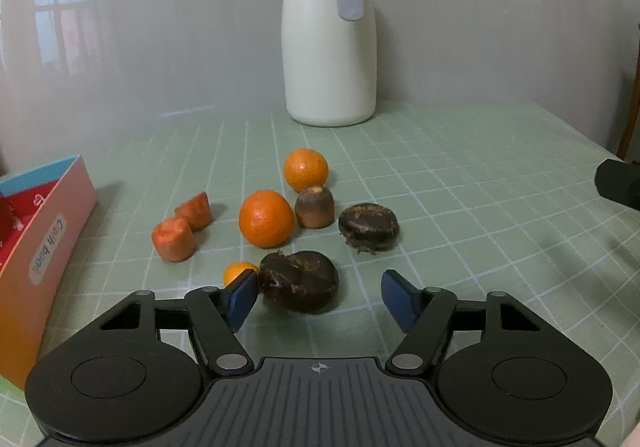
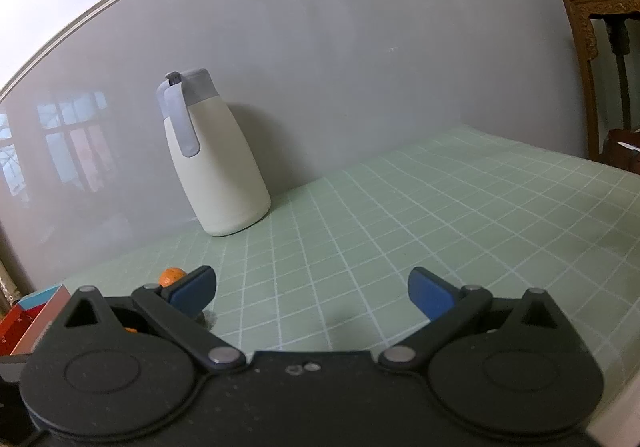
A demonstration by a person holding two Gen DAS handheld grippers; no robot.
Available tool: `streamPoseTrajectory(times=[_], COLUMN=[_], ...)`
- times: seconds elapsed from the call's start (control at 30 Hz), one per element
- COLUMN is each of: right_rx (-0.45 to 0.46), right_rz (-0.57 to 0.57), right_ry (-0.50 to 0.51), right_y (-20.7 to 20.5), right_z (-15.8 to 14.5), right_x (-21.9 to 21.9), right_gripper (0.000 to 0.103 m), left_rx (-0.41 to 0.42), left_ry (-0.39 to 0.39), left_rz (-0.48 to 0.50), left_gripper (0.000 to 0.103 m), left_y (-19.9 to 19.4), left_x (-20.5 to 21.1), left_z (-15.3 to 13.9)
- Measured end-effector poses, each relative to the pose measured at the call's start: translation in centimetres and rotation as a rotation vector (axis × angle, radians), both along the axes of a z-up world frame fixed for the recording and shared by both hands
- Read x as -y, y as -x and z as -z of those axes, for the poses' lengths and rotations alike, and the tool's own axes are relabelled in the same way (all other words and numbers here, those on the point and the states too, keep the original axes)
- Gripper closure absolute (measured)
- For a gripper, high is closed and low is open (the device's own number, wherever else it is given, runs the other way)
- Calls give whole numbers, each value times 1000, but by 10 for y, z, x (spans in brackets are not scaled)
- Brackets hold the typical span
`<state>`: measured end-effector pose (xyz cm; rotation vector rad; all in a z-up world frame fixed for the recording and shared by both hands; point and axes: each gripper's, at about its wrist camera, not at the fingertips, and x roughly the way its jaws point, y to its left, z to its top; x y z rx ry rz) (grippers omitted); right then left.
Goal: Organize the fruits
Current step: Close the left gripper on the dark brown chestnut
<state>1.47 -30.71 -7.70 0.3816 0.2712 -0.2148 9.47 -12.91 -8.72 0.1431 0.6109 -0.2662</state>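
Left gripper (image 1: 318, 297) jaws half-open around dark fruit (image 1: 299, 281), not gripping; right gripper (image 2: 312, 293) jaws wide, empty.

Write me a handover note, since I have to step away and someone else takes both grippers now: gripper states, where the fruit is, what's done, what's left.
Left gripper: open around the nearest dark chestnut, left pad about touching it, right pad apart; not gripped.
Right gripper: open, empty, over bare green mat.
Loose on the mat: second chestnut, brown stub, two large oranges, a small orange, two carrot pieces.
Pink box at left holds red contents, unclear.
Done: no sorting visible. Left: all pieces.
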Motion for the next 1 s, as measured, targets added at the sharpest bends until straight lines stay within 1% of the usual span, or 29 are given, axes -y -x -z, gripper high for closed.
streamPoseTrajectory(times=[0.1, 0.13, 0.17, 0.47, 0.7, 0.83, 0.97, 1.0], right_rx=[1, 1, 1, 8, 8, 7, 8, 9], right_rz=[-4, -6, -8, -19, -24, -26, -27, -27], right_ry=[-2, -2, -2, -8, -12, -14, -12, -11], right_y=[-1, -1, -1, 0, 2, 1, 1, 1], right_z=[0, 0, -1, -1, -1, -1, -1, -2], right_x=[-1, -2, -2, -4, -4, -4, -4, -5], right_gripper=[0, 0, 0, 0, 0, 0, 0, 0], left_rx=[0, 2, 2, -22, -34, -31, -29, -31], left_ry=[6, 7, 8, 8, 26, 26, 29, 32], left_rz=[-3, -2, -3, -17, -30, -34, -45, -46], left_gripper=[35, 38, 39, 39, 39, 40, 53, 54], left_y=[0, 1, 1, -6, -14, -15, -15, -15], left_x=[-1, -1, -1, 0, 1, 2, 1, 0], left_z=[1, 1, 1, 5, 6, 7, 7, 7])
